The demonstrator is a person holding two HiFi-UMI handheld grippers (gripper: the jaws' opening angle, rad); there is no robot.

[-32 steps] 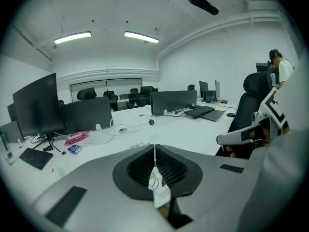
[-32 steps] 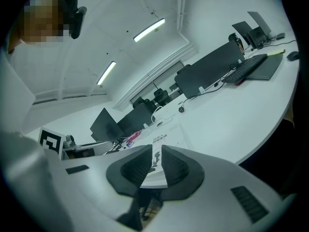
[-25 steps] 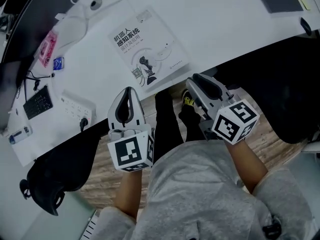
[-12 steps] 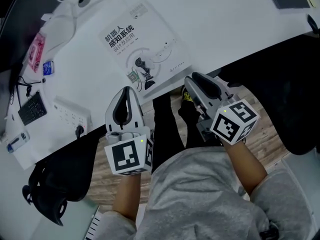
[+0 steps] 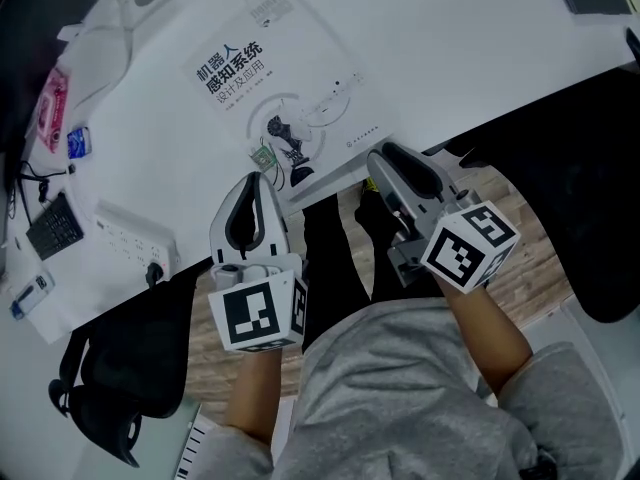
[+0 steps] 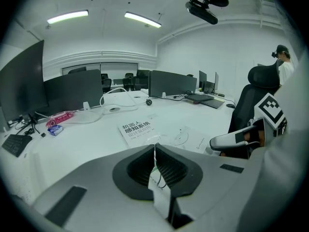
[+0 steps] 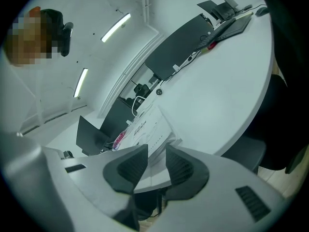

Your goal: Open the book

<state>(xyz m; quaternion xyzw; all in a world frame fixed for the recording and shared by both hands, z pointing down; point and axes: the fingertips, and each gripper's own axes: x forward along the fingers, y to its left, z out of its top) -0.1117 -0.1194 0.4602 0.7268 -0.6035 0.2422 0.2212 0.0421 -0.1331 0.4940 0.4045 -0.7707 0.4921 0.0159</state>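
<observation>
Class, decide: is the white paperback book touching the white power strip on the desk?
Apart. The head view shows bare white desk between the white paperback book and the white rectangular power strip.

Your book (image 5: 275, 88) lies flat on the counter (image 5: 480, 58), its near side along the near edge right in front of you. Left of it, by the same edge, sits the power strip (image 5: 135, 243); farther left and a little back from the edge, the keyboard (image 5: 52, 224).
</observation>
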